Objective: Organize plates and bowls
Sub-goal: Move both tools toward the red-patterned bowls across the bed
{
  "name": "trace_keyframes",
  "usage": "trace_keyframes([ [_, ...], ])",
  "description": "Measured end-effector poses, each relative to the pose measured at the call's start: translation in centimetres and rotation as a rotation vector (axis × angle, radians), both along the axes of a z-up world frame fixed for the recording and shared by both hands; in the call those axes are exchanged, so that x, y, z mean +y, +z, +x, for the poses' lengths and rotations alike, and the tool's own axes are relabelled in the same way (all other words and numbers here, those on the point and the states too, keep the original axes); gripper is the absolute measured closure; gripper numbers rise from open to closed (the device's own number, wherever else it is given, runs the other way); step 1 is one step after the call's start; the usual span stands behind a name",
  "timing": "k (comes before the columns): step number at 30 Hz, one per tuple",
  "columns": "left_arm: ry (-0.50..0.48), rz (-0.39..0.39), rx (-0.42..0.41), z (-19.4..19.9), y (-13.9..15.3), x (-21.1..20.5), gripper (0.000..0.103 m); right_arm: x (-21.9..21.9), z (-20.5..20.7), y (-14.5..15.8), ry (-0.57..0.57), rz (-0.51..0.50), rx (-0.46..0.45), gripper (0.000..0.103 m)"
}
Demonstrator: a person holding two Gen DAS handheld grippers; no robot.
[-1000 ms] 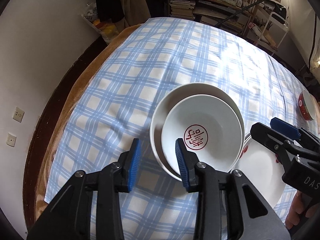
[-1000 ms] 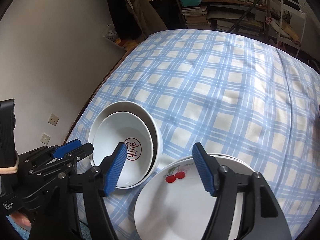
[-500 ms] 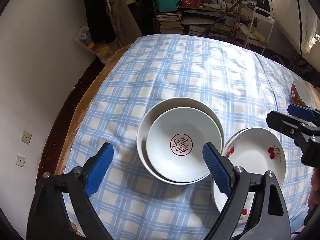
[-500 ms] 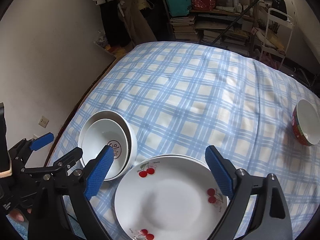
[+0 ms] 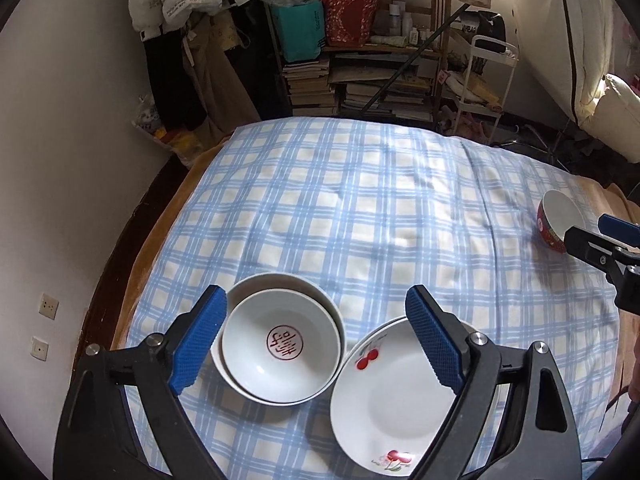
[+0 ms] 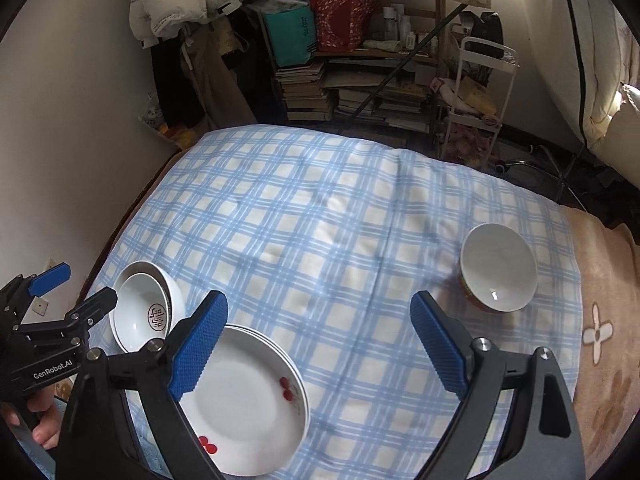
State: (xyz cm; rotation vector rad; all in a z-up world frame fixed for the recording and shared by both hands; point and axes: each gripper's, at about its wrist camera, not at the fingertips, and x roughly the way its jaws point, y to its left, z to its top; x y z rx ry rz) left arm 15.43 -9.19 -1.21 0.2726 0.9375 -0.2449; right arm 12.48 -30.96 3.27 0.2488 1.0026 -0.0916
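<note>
A white bowl with a red seal mark (image 5: 280, 350) sits nested in a larger white bowl (image 5: 280, 280) near the front left of the blue-checked tablecloth (image 5: 360, 208). To their right lies a stack of white plates with cherry prints (image 5: 384, 396). A red bowl with a white inside (image 6: 498, 268) stands alone at the right. My left gripper (image 5: 314, 296) hangs open above the nested bowls and holds nothing. My right gripper (image 6: 319, 298) is open and empty over the cloth, between the plates (image 6: 244, 396) and the red bowl.
A white wall runs close along the table's left side. Beyond the far edge stand a shelf of books and bags (image 5: 360, 80) and a white trolley (image 5: 484, 80). A brown flowered cloth (image 6: 600, 340) covers the right end. A hand (image 6: 40, 420) holds the left gripper's handle.
Both grippers rose and drew back from the dishes. The left jaws, which stood narrow around the bowls' near rim, opened wide. The right jaws widened too, and the red bowl came into view.
</note>
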Motion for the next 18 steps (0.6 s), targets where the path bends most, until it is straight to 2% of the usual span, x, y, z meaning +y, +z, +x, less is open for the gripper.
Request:
trace_keyframes([
  [11,-0.153,-0.014,-0.104,0.0,1.9,-10.4,0.013,-8.4,-2.6,0.4,-0.125,-0.053,-0.054,0.006],
  [18,-0.21,-0.019,-0.092,0.9,0.4,-16.6,0.013,-13.6,-3.5,-0.4,-0.212,-0.037,-0.079,0.006],
])
